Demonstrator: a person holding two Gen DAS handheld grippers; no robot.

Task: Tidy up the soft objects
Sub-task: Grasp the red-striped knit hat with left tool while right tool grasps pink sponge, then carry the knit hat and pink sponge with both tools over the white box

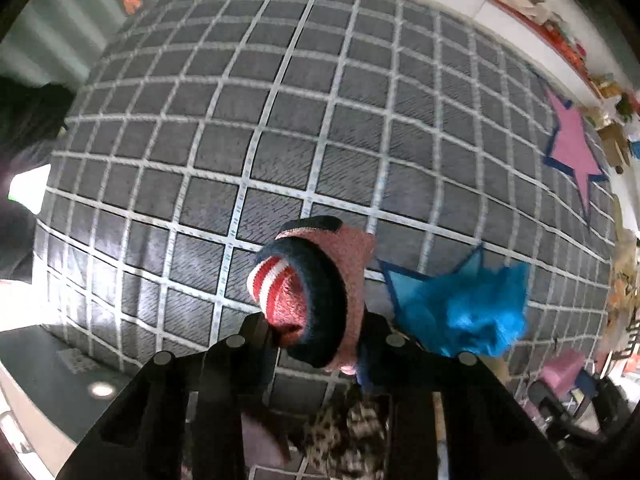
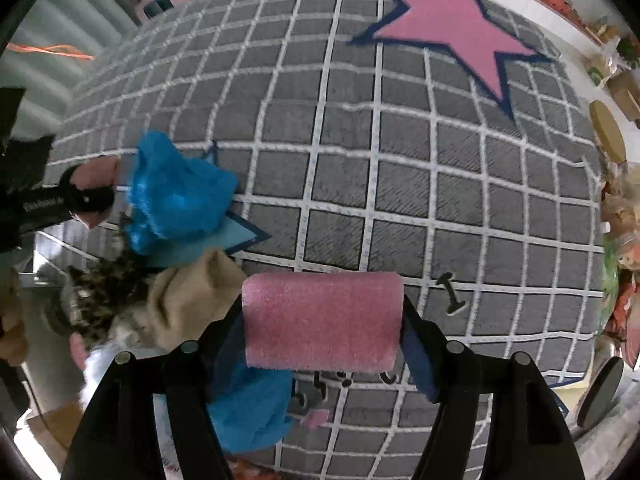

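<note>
Left wrist view. The left gripper [image 1: 320, 332] has its fingers clamped on a rolled sock bundle [image 1: 316, 288], held above the rug. Bundle: knitted, tubular, pink body with a dark navy cuff folded around a red-and-white striped end. At 3 o'clock of it, a blue fuzzy cloth [image 1: 468, 312], crumpled and plush, lies on the grid rug [image 1: 280, 120]. At 6 o'clock, beneath the fingers, a leopard-print fabric [image 1: 352, 428], mottled brown and cream. The rug is grey, ribbed pile, crossed by white lines, with a pink star [image 1: 572, 148] outlined in navy at 2 o'clock.

Right wrist view. The right gripper [image 2: 322, 320] is clamped end-to-end on a pink foam roll [image 2: 322, 320], cylindrical, fine-celled, slightly glittering. At 9 to 10 o'clock sits a loose heap: blue fuzzy cloth, a tan cloth [image 2: 188, 300] and the leopard-print fabric. A second blue piece [image 2: 248, 412] lies at 7 o'clock below the fingers. The left gripper shows at the far 9 o'clock edge.

Progress, as judged: midway. Several soft items are gathered into one heap; two items are in hand and not yet placed.
</note>
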